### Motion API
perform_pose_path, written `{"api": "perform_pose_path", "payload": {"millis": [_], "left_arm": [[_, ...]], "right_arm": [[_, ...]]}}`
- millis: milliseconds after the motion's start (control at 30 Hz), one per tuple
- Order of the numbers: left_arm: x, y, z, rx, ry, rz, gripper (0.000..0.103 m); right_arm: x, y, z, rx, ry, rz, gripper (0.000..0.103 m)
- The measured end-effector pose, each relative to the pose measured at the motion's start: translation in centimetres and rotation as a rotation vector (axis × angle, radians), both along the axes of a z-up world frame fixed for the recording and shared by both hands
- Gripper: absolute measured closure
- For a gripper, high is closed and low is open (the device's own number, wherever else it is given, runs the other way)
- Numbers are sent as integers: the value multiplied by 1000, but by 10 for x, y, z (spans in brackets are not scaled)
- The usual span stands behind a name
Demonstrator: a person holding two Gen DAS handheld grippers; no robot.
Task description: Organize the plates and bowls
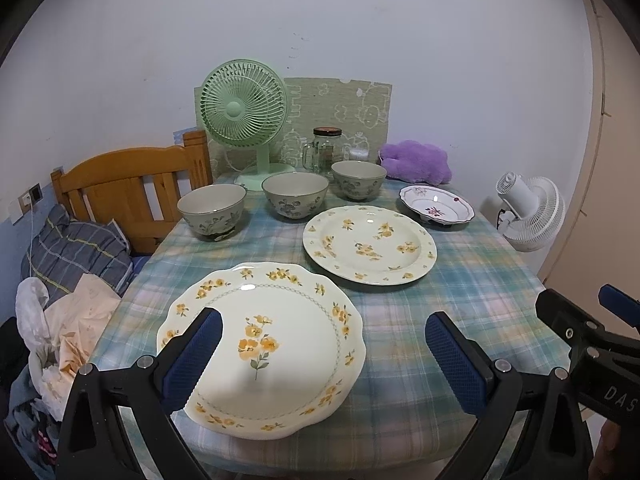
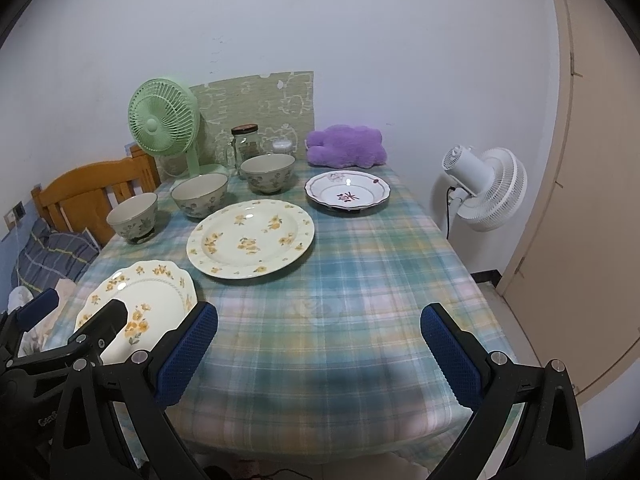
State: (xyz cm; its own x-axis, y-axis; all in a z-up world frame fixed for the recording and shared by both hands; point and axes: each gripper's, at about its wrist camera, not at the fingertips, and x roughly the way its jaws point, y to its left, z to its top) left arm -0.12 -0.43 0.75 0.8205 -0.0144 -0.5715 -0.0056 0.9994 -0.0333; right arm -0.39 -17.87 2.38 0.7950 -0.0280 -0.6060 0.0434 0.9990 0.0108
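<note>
A scalloped yellow-flower plate [image 1: 272, 344] [image 2: 156, 300] lies nearest on the checked tablecloth. Behind it sits a round yellow-flower plate [image 1: 370, 244] [image 2: 250, 238], and farther right a small white plate with purple flowers [image 1: 438, 205] [image 2: 347, 193]. Three grey floral bowls stand in a row at the back: left bowl [image 1: 212, 210] [image 2: 134, 216], middle bowl [image 1: 295, 194] [image 2: 199, 194], right bowl [image 1: 358, 180] [image 2: 267, 173]. My left gripper [image 1: 320, 356] hovers open over the scalloped plate. My right gripper [image 2: 320, 352] is open above bare cloth to its right.
A green fan [image 1: 244, 120], a glass jar [image 1: 327, 148] and a purple plush [image 1: 416, 160] stand along the wall. A wooden headboard [image 1: 128, 188] and bedding [image 1: 76, 256] lie left of the table. A white fan [image 2: 486, 188] and a door [image 2: 580, 160] are on the right.
</note>
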Motion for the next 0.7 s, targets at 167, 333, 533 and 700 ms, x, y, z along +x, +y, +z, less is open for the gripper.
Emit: {"api": "perform_pose_path", "payload": {"millis": [167, 333, 533, 700], "left_arm": [[-1, 1, 0, 4, -2, 6, 1], [-1, 2, 1, 3, -1, 6, 1], [0, 2, 1, 4, -1, 7, 1], [0, 2, 1, 3, -1, 8, 1]], "right_arm": [[-2, 1, -1, -5, 2, 2, 0], [-2, 3, 1, -7, 2, 10, 0], [-2, 5, 1, -5, 4, 10, 0], [-2, 5, 1, -6, 4, 10, 0]]}}
